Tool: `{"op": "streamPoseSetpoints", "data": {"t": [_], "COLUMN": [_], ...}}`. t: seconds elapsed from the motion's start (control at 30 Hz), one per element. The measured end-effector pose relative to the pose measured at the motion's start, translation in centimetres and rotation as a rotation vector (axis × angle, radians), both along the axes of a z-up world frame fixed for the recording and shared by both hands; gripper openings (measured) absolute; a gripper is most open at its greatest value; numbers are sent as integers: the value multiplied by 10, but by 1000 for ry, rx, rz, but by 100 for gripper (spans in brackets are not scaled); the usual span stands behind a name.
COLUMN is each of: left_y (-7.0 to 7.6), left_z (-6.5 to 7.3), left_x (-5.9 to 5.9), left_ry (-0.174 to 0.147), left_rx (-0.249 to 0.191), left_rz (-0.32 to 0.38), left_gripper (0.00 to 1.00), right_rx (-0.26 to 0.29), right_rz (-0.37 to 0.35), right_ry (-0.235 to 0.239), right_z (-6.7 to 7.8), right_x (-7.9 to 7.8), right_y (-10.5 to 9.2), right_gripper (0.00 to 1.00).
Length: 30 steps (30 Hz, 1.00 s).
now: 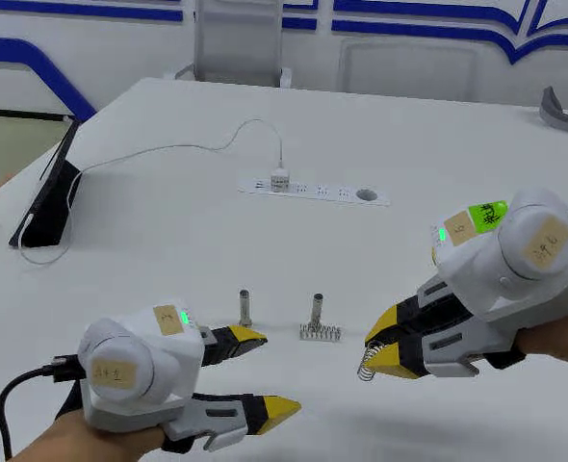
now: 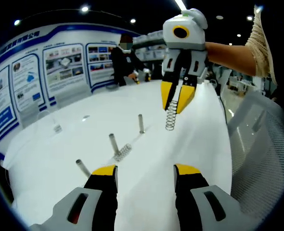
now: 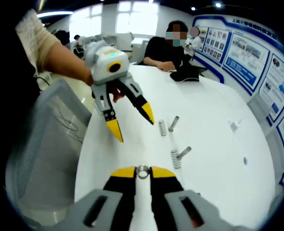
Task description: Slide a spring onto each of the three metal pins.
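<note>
Near edge of bench (image 1: 168, 221): both grippers hover above it, well apart.
Right gripper (image 1: 385, 345): fingers narrow, pinching the held spring (image 1: 365, 366) by its top end; the rest of the coil hangs free below the yellow tips.
Held spring: short, thin coil of grey wire with open turns.
Left gripper (image 1: 263, 372): fingers spread wide.
Pins (image 2: 113, 143): three short grey metal posts, upright in a row.
Second spring (image 1: 320, 332): lies flat on the bench, at the base of one pin.
</note>
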<state>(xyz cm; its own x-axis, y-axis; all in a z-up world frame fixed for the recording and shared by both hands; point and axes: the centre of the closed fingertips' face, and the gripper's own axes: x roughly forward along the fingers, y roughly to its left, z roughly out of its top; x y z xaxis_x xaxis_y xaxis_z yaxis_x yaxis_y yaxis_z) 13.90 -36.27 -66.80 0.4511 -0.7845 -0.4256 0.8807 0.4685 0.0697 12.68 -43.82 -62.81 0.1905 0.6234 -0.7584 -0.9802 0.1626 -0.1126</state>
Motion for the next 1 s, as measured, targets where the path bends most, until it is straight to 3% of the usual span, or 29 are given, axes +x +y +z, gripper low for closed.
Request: {"op": "streamPoseSetpoints", "data": {"t": [0.57,1.0], "left_y": [39,50], "left_z": [-2,-4], "left_x": [10,11], "left_ry": [16,23], "left_rx": [-18,-24], "left_rz": [120,157], "left_gripper": [51,52], "right_rx": [5,-6], "right_rz": [-88,-212], "right_ry": [-30,-61], "right_z": [15,25], "right_x": [27,65], "right_y": [-24,-51], "right_gripper": [12,12]}}
